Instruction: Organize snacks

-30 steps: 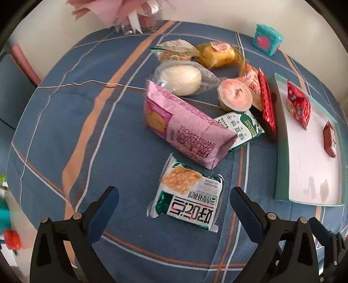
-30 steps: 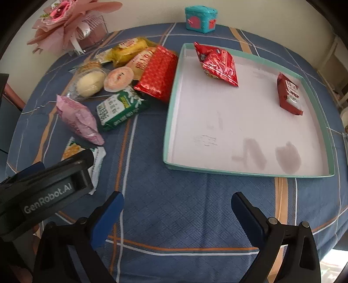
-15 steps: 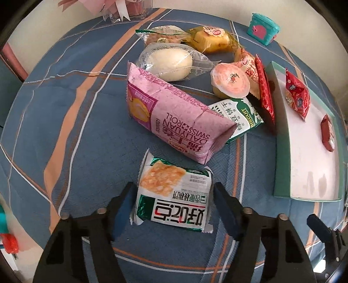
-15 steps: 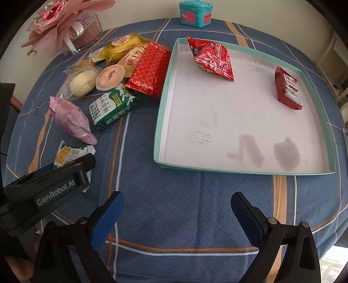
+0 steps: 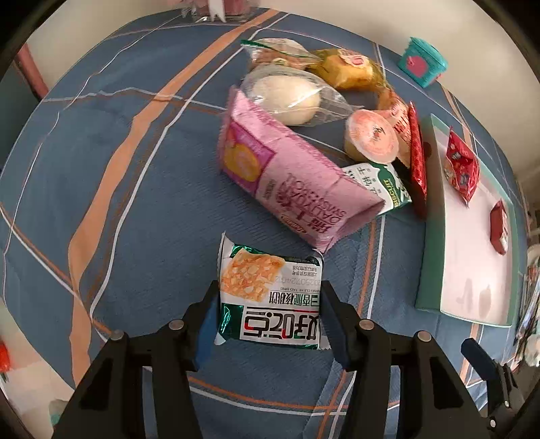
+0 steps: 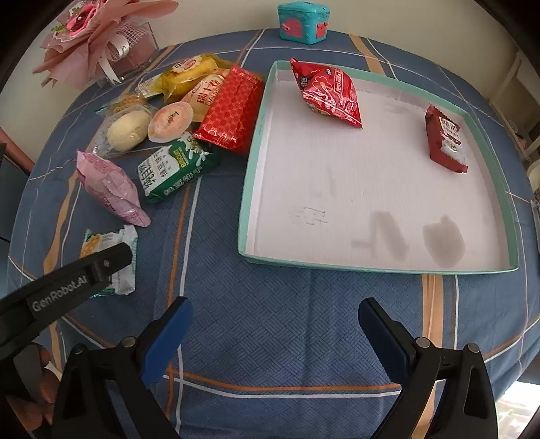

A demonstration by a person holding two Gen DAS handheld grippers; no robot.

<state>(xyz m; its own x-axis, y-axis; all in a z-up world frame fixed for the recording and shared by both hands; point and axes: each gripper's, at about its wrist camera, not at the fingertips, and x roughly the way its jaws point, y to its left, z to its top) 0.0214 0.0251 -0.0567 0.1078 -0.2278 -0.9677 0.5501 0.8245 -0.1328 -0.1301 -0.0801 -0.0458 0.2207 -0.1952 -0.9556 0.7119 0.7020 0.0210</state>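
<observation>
While the left gripper [image 5: 268, 315] points down at the bench [image 5: 135, 202], its jaws are closing around the green-and-white cracker packet [image 5: 270, 297], blue pads right at both side edges; can't tell if they're actually pressing yet. That packet lies flat on the blue plaid cloth, nearest of the whole snack pile. The right gripper [image 6: 275, 341] hangs over bare cloth with its jaws wide and nothing in them, just in front of the teal tray [image 6: 256, 162].

Just beyond the cracker packet is the pink swiss roll pack [image 5: 290, 182], lying at an angle, with the green biscuit pack [image 6: 175, 169] tucked against its far end. Behind those: a jelly cup [image 6: 170, 120], a bun in clear wrap [image 5: 287, 98], a red foil pack [image 6: 233, 108] leaning on the tray wall, and a yellow cake pack [image 6: 189, 72].

Inside the tray sit two red snack bags, a shiny one [image 6: 327, 94] near the far edge and a darker one [image 6: 445, 138] over on the right side. Farthest back stands a small teal box [image 6: 302, 22]
</observation>
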